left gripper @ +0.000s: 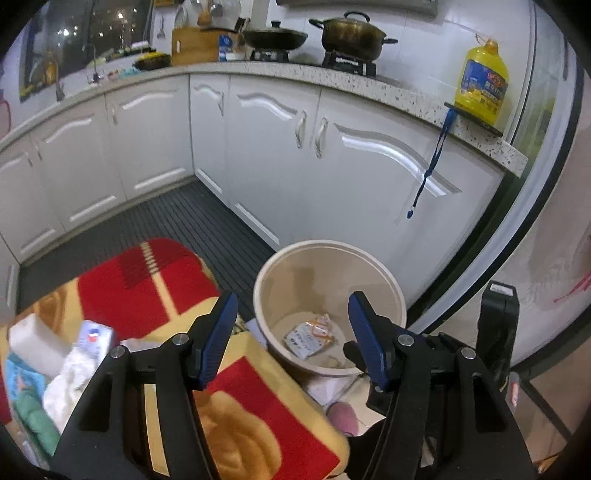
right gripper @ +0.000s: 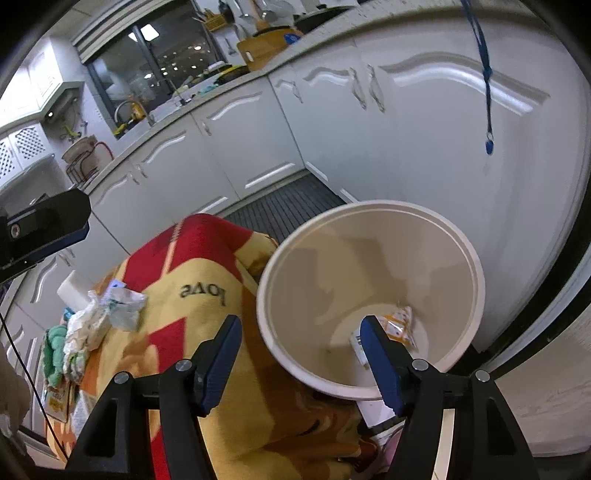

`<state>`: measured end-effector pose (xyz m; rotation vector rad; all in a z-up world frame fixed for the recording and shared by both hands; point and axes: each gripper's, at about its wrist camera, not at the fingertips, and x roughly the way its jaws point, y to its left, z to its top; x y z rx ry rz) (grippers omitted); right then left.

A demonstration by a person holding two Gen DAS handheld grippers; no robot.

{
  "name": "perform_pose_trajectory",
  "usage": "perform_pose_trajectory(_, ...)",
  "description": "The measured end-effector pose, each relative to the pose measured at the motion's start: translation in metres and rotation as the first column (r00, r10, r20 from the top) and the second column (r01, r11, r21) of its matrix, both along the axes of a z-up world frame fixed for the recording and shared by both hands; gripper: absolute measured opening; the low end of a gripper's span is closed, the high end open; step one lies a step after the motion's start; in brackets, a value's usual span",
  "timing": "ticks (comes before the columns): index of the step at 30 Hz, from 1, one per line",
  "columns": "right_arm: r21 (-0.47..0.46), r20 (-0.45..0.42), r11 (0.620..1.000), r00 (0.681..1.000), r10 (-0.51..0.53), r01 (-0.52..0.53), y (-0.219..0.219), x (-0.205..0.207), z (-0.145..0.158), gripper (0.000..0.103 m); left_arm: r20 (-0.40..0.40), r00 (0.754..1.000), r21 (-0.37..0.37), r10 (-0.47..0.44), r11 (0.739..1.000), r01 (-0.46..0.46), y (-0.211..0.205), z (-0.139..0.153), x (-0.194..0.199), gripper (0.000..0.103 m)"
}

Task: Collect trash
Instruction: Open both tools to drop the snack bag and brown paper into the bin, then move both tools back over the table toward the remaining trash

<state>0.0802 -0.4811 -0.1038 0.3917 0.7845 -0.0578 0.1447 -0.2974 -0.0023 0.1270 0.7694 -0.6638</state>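
Trash packet [left gripper: 311, 334] lies in the bin [left gripper: 373, 254] beyond your spread, empty left gripper [left gripper: 291, 339] and right gripper [right gripper: 301, 354], apparently just dropped

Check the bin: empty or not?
Not empty: the bin stands upright, one crumpled wrapper lying on its bottom; mostly empty otherwise.

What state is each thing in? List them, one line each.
Left tongs: open, empty.
Right tongs: open, empty.
Bin: upright, no lid, one wrapper at the bottom.
Crumpled trash: lying on the blanket, uncollected.
Cabinet doors: closed.
Pot: lidded.
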Motion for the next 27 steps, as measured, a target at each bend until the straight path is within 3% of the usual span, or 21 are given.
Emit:
perform_pose_trajectory(9,-0.036,0.042,0.999,0.998,0.038,-0.036,0.028,-0.007,0.023,0.068,0.059,0.995,-0.003,0.082,0.997,-0.082,0.039,0.006,-0.016,0.061)
perform_pose_trajectory(16,-0.09,0.085,0.995,0.996,0.039,-0.031,0.05,-0.014,0.044,0.075,0.058,0.99,-0.036,0.129,0.991,-0.127,0.068,0.005,-0.023,0.061)
perform_pose_trajectory(27,-0.146,0.112,0.989,0.992,0.05,-0.033,0.075,-0.019,0.064,0.075,0.033,0.985,-0.066,0.17,0.984,-0.167,0.105,-0.003,-0.04,0.061)
